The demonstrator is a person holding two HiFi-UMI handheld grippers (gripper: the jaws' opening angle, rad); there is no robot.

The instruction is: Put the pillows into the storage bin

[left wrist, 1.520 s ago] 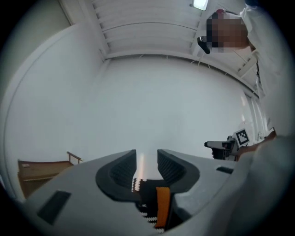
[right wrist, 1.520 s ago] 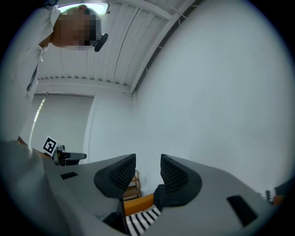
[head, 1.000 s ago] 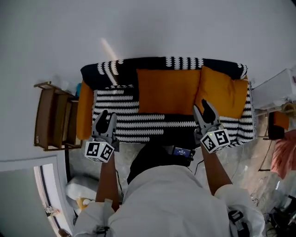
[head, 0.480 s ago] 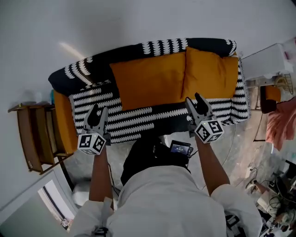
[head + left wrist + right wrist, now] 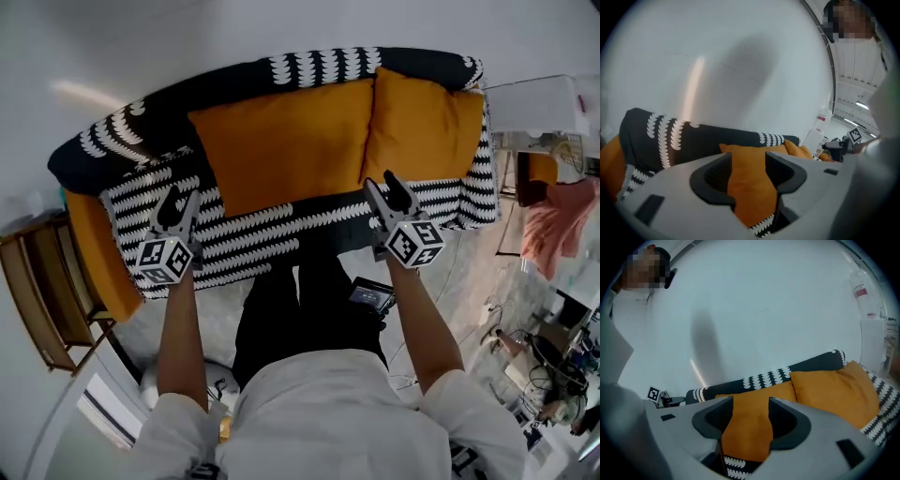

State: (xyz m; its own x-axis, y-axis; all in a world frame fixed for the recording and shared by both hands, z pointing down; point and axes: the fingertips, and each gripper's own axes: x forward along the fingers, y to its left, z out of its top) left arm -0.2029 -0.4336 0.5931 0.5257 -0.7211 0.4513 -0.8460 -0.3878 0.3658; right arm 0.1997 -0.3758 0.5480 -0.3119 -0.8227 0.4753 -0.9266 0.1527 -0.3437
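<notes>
While the person in the white shirt point(image 5: 328, 412) stands right up against the front of the black-and-white scallop-patterned fabric sofa point(image 5: 253, 246), both tools are held out over its front edge. Closest in, just short of the sofa, a small black device with a lit screen point(image 5: 372, 296) sits by the person's dark trousers.

The left gripper point(image 5: 183, 195) hangs over the left half of the sofa seat. Its fingers are a fair way apart and opening, with nothing between them. You just see orange fabric further back through the gap. The right gripper point(image 5: 382, 183) is over the right half of the seat, and it's the same deal: fingers spread wide, opening, empty.

Further back, the big rectangular orange fabric pillow point(image 5: 281, 141) leans on the middle of the sofa's backrest. The smaller plump orange fabric pillow point(image 5: 427, 127) is propped at the sofa's right end, touching the big one's right edge. So both are on the sofa, untouched. A long orange cushion point(image 5: 94, 248) lies along the sofa's left end, and a brown wooden slatted rack point(image 5: 33, 300) stands just past that end.

Off the sofa's right end there's a white boxy unit point(image 5: 530, 103), and I can't tell what it is. Behind the sofa is a plain white wall point(image 5: 187, 37).
</notes>
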